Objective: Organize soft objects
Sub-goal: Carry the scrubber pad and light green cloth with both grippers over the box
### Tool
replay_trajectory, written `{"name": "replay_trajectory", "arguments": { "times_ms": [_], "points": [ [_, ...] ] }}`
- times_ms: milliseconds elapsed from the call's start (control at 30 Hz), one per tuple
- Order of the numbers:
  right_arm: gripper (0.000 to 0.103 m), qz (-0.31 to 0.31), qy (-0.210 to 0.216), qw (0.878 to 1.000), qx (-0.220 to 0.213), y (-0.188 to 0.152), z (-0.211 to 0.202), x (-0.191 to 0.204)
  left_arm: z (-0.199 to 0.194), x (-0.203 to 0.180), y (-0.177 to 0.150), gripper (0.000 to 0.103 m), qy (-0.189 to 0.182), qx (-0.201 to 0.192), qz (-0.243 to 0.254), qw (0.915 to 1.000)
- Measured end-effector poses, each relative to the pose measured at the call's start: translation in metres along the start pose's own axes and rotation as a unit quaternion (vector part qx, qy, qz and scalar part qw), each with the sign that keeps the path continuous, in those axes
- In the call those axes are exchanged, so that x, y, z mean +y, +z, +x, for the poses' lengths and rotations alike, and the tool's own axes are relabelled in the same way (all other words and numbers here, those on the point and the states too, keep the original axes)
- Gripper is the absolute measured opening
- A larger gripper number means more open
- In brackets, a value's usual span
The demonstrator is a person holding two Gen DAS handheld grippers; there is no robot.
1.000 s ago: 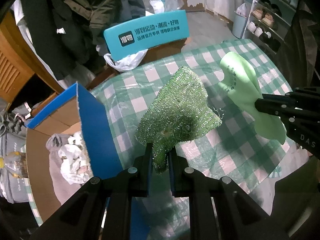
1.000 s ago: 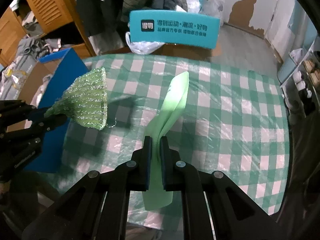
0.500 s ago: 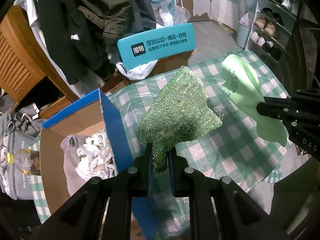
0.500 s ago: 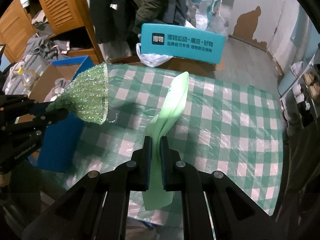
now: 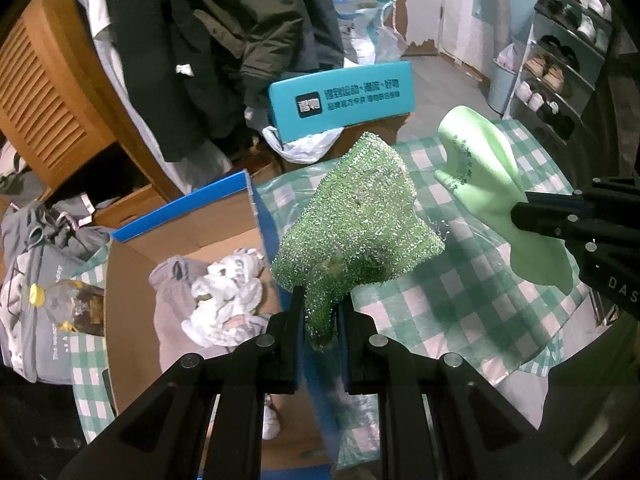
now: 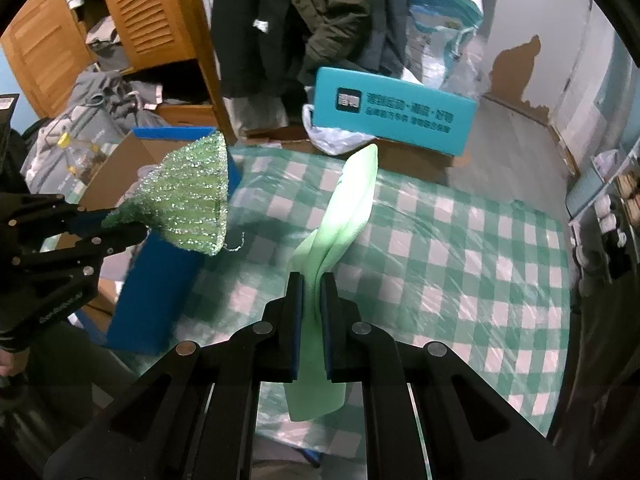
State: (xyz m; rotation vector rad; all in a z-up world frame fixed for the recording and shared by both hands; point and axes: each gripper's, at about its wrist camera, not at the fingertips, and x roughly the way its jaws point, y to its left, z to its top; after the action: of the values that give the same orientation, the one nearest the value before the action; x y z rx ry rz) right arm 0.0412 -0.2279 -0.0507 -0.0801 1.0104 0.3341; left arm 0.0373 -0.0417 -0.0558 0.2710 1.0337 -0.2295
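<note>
My left gripper (image 5: 319, 306) is shut on a sparkly green scouring cloth (image 5: 360, 220), which hangs in the air above the table's left edge. From the right wrist view the same cloth (image 6: 192, 204) shows at the left, pinched in the left gripper (image 6: 120, 222). My right gripper (image 6: 313, 284) is shut on a pale green cloth (image 6: 348, 208) that stands up folded between its pads, lifted off the table. That pale cloth (image 5: 480, 176) also shows at the right of the left wrist view, held by the right gripper (image 5: 520, 212).
The table (image 6: 460, 260) wears a green-and-white checked cover under clear plastic. A blue-edged cardboard box (image 5: 132, 320) with grey and white soft items stands left of it. A teal box (image 5: 340, 100), dark coats, a wooden cabinet and a shoe rack (image 5: 560, 72) lie beyond.
Both grippers have risen and drawn back with their cloths. The open cardboard box has come further into the left wrist view, and more of the room behind shows.
</note>
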Motion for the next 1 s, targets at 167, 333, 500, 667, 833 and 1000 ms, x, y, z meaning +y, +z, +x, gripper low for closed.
{"name": "replay_trajectory", "arguments": {
  "times_ms": [167, 333, 500, 667, 833, 1000],
  "points": [
    [0.008, -0.016, 0.009, 1.0, -0.006, 0.01, -0.001, 0.019, -0.006, 0.017, -0.005, 0.014, 0.006, -0.004, -0.014, 0.9999],
    [0.008, -0.031, 0.019, 0.999, -0.008, 0.02, 0.0, 0.038, -0.013, 0.038, -0.013, 0.014, 0.019, -0.01, -0.029, 0.9993],
    [0.008, -0.046, 0.028, 0.998, -0.01, 0.03, 0.002, 0.058, -0.018, 0.061, -0.02, 0.014, 0.032, -0.013, -0.047, 0.9983],
    [0.008, -0.059, 0.038, 0.997, -0.013, 0.04, 0.004, 0.078, -0.019, 0.079, -0.027, 0.014, 0.037, -0.015, -0.064, 0.9971],
    [0.008, -0.071, 0.05, 0.996, -0.011, 0.049, 0.011, 0.098, -0.02, 0.095, -0.035, 0.014, 0.045, -0.013, -0.075, 0.9961],
    [0.008, -0.087, 0.062, 0.994, -0.008, 0.058, 0.017, 0.12, -0.019, 0.109, -0.041, 0.014, 0.053, -0.011, -0.086, 0.9948]
  ]
}}
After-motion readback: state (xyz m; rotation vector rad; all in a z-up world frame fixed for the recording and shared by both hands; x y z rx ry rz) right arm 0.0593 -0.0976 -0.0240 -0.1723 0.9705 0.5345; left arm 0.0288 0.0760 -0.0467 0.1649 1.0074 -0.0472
